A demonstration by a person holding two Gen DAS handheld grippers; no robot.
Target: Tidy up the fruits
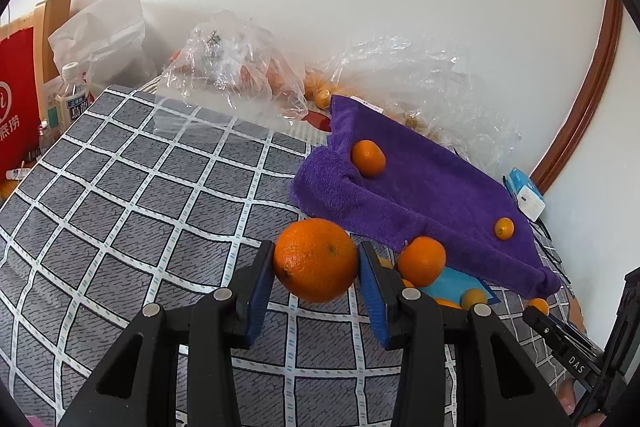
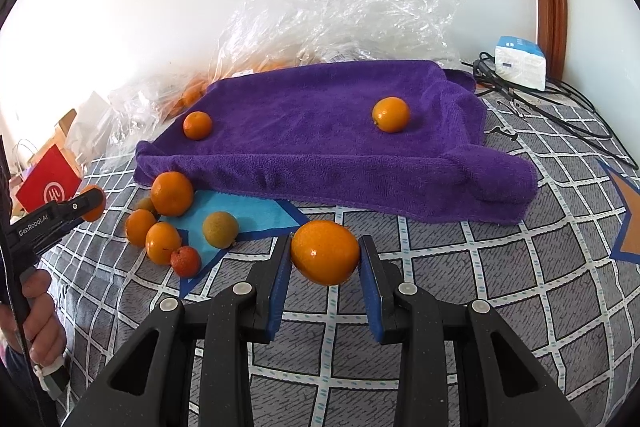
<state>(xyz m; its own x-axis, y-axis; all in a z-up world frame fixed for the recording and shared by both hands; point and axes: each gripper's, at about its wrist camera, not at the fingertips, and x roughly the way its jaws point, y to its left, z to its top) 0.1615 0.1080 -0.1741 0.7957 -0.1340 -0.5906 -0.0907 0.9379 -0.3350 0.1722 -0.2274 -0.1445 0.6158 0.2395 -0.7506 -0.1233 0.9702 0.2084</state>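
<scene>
At the far left of the left wrist view stands a red bag (image 1: 14, 115) with white Chinese characters, and beside it a water bottle (image 1: 72, 97) whose label carries characters too small to read. Crumpled clear plastic bags (image 1: 236, 67) lie along the wall, some holding orange fruit. The left gripper (image 1: 316, 279) is clamped on a large orange (image 1: 316, 259), its blue pads pressed to both sides, above the grey checked surface (image 1: 120, 187). To the right, a purple towel (image 1: 420, 187) carries two small oranges, one near its left edge (image 1: 368, 157) and one near its right (image 1: 504, 227).

In the right wrist view, the other gripper's body at the left edge reads "GenRobot.AI" (image 2: 34, 225), and the red bag (image 2: 48, 187) shows a white round logo. A cluster of small fruit (image 2: 172, 223) lies on a blue patch just in front of the towel (image 2: 320, 131). The right gripper (image 2: 325, 267) is closed on an orange (image 2: 325, 253). A blue-and-white tissue pack (image 2: 520, 61) sits by black cables at the far right.
</scene>
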